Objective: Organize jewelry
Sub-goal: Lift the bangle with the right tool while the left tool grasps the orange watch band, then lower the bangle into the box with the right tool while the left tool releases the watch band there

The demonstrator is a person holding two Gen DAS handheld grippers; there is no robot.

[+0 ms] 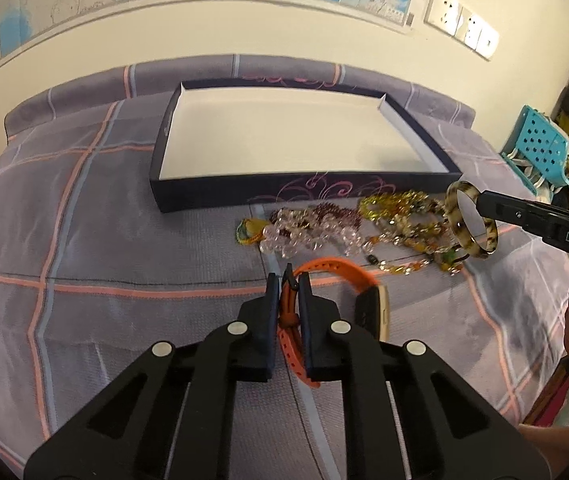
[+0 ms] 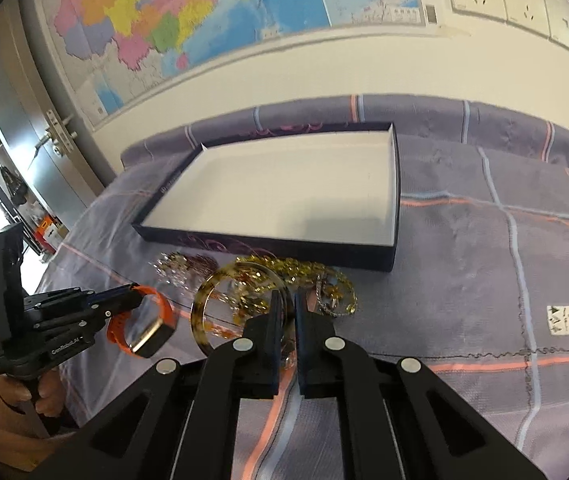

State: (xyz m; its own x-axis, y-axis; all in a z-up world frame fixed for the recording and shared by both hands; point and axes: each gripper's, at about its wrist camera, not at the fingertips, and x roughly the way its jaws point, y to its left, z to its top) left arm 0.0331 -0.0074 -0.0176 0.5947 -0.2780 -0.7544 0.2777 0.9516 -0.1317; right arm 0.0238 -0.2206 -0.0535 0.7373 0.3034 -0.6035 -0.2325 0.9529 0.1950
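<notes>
We note left hand-held gripper (image 1: 288, 280) pinching orange watch (image 1: 336, 280) strap; right hand-held gripper (image 2: 289, 300) clamped on mottled bangle (image 2: 236, 304), both above bead heap (image 1: 348, 224) mid-bed. We advise level carry into empty tray (image 1: 304, 196) near bed's far edge.

Tray (image 1: 166, 148): lying on the bedspread (image 1: 84, 240), toward the wall (image 1: 284, 32).
Bead pile (image 1: 324, 228): lying just before the tray's near wall.
Watch (image 1: 336, 276): sitting nearer than the beads, held off the bedspread.
Bangle (image 1: 471, 220): hanging right of the beads, above them.
Map (image 2: 204, 12): hanging behind the bed.
</notes>
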